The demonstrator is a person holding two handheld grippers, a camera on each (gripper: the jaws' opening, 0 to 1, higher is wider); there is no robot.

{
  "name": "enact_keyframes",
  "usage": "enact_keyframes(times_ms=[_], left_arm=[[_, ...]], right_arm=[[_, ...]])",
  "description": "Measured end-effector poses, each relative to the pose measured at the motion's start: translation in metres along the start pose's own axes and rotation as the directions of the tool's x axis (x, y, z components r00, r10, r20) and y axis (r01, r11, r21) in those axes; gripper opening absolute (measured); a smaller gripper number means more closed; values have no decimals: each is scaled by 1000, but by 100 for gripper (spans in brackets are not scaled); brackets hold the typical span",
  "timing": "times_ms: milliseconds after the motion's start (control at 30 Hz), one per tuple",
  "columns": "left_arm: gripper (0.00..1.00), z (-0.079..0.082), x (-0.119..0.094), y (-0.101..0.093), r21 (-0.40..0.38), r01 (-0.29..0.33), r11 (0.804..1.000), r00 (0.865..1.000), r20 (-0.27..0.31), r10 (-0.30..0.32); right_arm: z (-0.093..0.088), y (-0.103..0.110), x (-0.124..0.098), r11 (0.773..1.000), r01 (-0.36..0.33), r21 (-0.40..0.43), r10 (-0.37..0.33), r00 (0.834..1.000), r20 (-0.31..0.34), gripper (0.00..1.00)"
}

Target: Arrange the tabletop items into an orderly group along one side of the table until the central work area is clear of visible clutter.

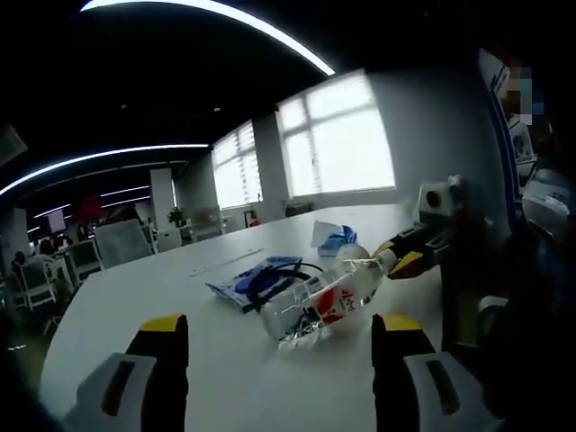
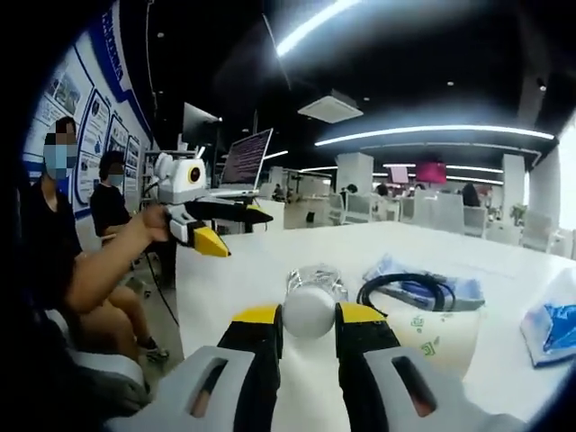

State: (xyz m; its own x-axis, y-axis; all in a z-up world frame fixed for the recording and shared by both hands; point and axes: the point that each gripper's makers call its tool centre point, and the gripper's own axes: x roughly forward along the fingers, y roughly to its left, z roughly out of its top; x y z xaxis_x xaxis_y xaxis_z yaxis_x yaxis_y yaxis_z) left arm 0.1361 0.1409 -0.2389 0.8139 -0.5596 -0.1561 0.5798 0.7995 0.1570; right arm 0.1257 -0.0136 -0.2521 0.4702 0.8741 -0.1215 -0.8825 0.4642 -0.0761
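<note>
**Bottle held by the cap, mid-air, and that's the risky bit**

On the big white table most of the clutter sits in one loose patch: a blue packet with a black cable looped over it, and a blue-and-white tissue pack a bit further back. From the right gripper view, the same cable lies on the packet, with a pale paper cup just beside the claw.

The clear plastic bottle is the thing in play. It's tilted, its bottom end low near the tabletop, and the right gripper is clamped on its white cap, yellow tips pinching either side. The left gripper has its jaws spread wide with nothing between them, hovering near the bottle.

My worry: a cap is a small, round, slick thing to hold. If the bottle swings or its low end drags on the table, I'd guess it twists out and rolls into the cable pile.
</note>
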Motion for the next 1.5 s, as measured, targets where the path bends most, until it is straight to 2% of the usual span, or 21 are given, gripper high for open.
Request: enact_keyframes(times_ms=[267, 833, 1133, 1500], left_arm=[[82, 0, -1, -2, 4, 4, 1000, 1000, -1, -4], [80, -2, -3, -3, 11, 8, 1000, 1000, -9, -8], [80, -2, -4, -2, 17, 10, 1000, 1000, -8, -10], [79, -3, -10, 1, 21, 5, 1000, 1000, -19, -4]], right_arm=[[22, -1, -5, 1000, -13, -15, 13, 999, 39, 20], [51, -3, -2, 999, -35, -39, 38, 996, 85, 19], [72, -5, 12, 996, -68, -61, 73, 993, 98, 19], [84, -8, 32, 992, -117, -55, 121, 989, 90, 19]])
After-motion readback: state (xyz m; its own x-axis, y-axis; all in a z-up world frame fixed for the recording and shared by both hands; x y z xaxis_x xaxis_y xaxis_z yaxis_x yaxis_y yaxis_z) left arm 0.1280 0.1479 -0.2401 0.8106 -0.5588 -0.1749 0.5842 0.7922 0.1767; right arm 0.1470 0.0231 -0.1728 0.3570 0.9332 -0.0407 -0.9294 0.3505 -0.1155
